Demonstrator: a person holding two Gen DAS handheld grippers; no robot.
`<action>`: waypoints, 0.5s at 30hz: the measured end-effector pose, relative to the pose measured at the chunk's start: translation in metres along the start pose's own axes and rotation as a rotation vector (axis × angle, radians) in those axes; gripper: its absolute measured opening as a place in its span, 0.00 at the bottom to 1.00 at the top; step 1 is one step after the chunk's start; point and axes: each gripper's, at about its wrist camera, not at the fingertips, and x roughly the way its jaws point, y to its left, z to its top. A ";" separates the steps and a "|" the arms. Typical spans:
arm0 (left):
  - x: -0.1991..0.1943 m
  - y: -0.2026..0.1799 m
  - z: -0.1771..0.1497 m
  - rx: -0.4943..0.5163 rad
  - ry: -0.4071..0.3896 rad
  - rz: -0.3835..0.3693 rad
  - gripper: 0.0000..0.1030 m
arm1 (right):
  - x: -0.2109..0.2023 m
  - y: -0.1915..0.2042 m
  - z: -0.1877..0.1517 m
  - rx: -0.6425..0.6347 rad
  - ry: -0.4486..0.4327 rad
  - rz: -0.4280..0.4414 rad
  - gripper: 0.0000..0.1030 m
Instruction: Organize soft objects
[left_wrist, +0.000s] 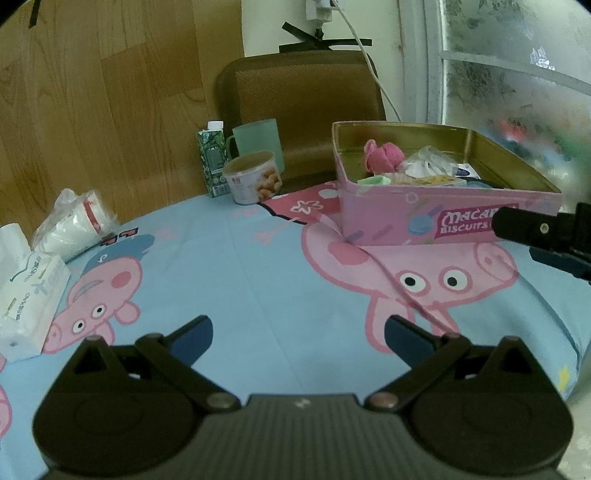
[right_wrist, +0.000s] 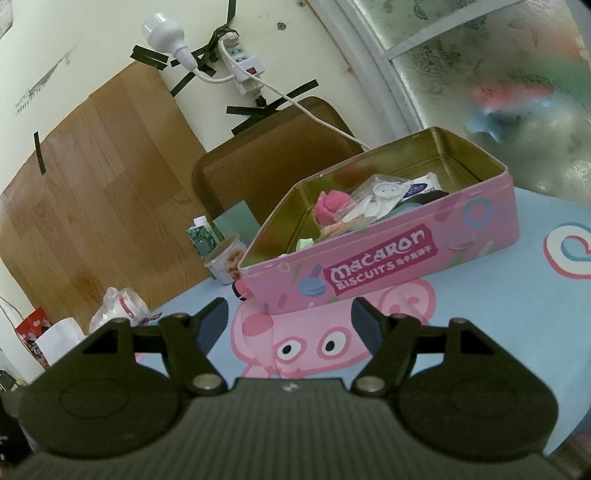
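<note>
A pink biscuit tin stands open on the cartoon-print cloth. Inside it lie a pink soft ball, crumpled clear plastic bags, a pale green piece and other small packets. My left gripper hovers open over the blue cloth, well short of the tin, with nothing between its fingers. Just in front of the tin's long side my right gripper is open and empty; part of it shows at the right edge of the left wrist view.
A green carton, a green mug and a snack tub stand at the table's back edge before a brown chair. A bagged stack of paper cups and a tissue pack lie at left.
</note>
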 end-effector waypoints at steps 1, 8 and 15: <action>0.000 0.000 0.000 0.000 0.000 -0.001 1.00 | 0.000 0.000 0.000 0.000 0.001 0.000 0.74; 0.002 0.002 -0.002 -0.001 0.009 -0.002 1.00 | 0.000 0.000 -0.001 0.000 0.003 0.000 0.74; 0.003 0.003 -0.003 -0.004 0.014 -0.003 1.00 | -0.001 -0.001 -0.001 0.002 0.002 0.000 0.74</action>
